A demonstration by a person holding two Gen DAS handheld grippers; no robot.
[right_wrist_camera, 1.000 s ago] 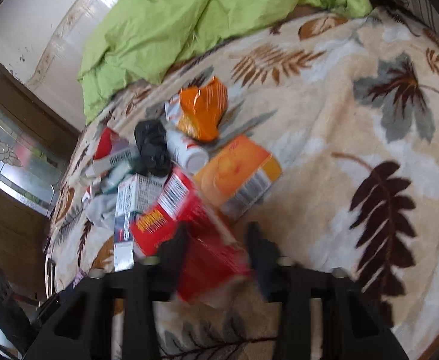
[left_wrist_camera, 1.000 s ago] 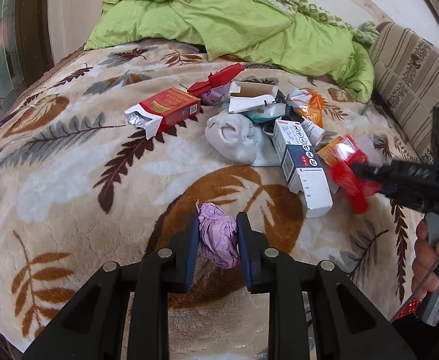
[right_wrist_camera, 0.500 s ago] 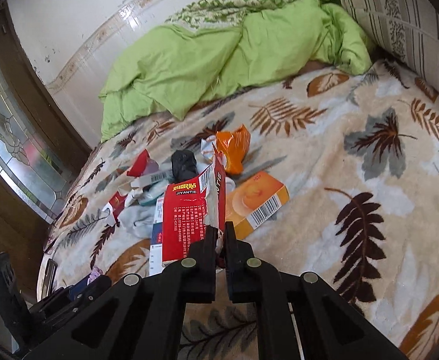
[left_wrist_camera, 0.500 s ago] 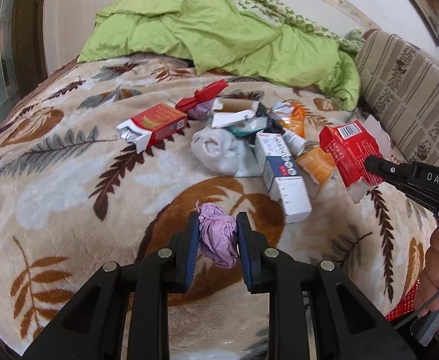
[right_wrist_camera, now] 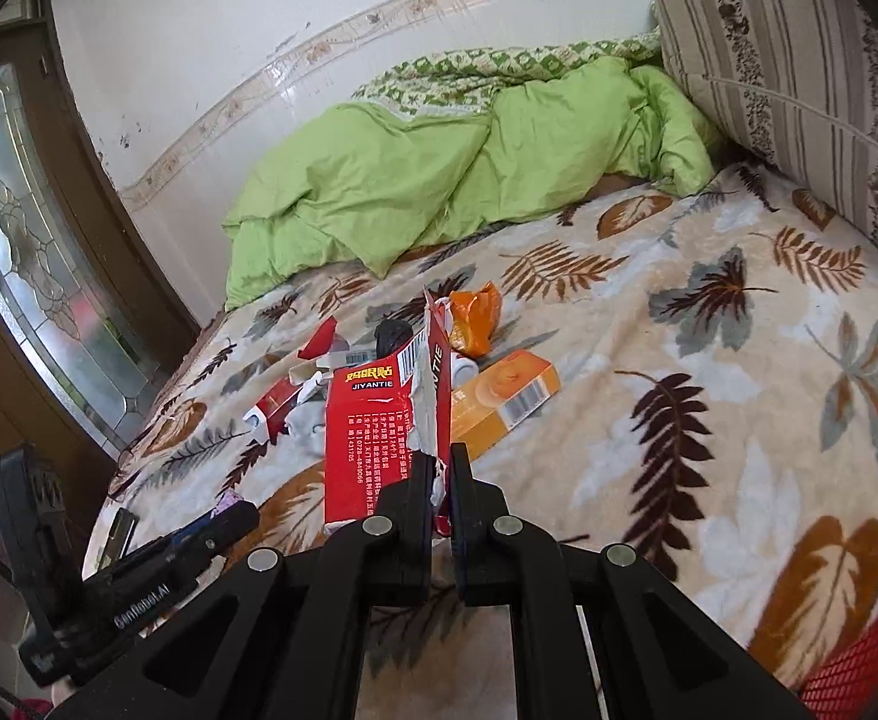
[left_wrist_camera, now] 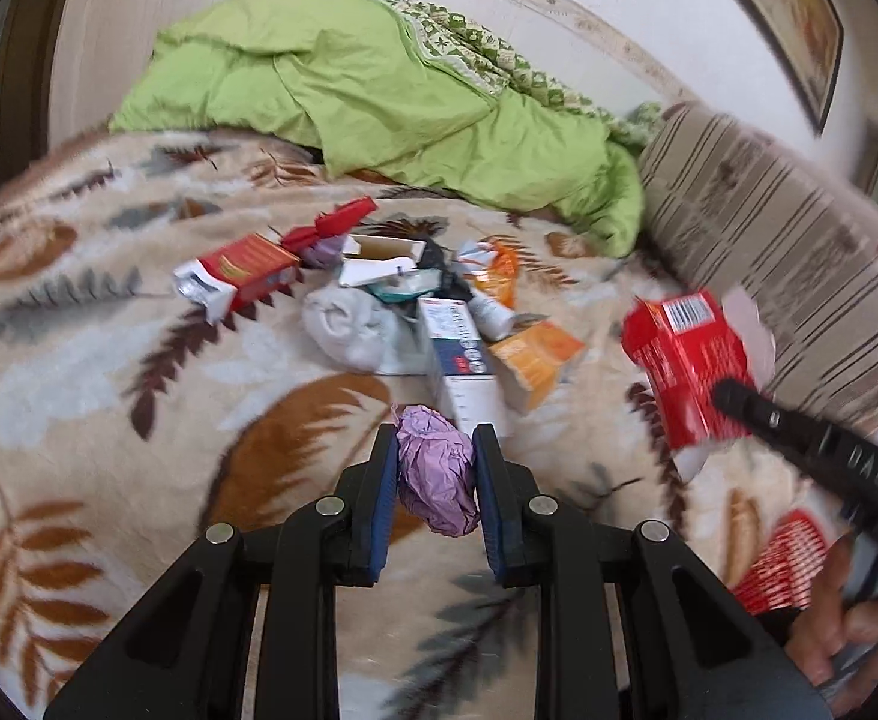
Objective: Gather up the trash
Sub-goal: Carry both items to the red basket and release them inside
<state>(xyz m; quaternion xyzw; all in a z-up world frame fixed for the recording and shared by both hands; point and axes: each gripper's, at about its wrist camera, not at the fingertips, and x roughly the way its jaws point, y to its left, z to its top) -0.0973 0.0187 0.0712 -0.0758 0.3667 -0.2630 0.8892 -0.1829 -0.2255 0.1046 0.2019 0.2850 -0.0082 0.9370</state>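
My left gripper (left_wrist_camera: 432,468) is shut on a crumpled purple paper wad (left_wrist_camera: 435,474) and holds it above the leaf-patterned blanket (left_wrist_camera: 108,372). My right gripper (right_wrist_camera: 439,480) is shut on a torn red carton (right_wrist_camera: 378,420), lifted off the bed; the carton also shows in the left wrist view (left_wrist_camera: 688,372). A pile of trash lies mid-bed: a red box (left_wrist_camera: 240,276), a white cloth (left_wrist_camera: 348,324), a white and blue box (left_wrist_camera: 463,372), an orange box (left_wrist_camera: 535,360) and an orange wrapper (right_wrist_camera: 475,318).
A green duvet (left_wrist_camera: 378,96) is heaped at the head of the bed. A striped cushion (left_wrist_camera: 769,252) lines the right side. A red mesh basket (left_wrist_camera: 781,558) sits at the bed's near right edge. A glass door (right_wrist_camera: 30,276) stands to the left.
My right gripper closed on the red carton and lifted it off the pile, back toward the near right. My left gripper rose and drew back a little with the purple wad.
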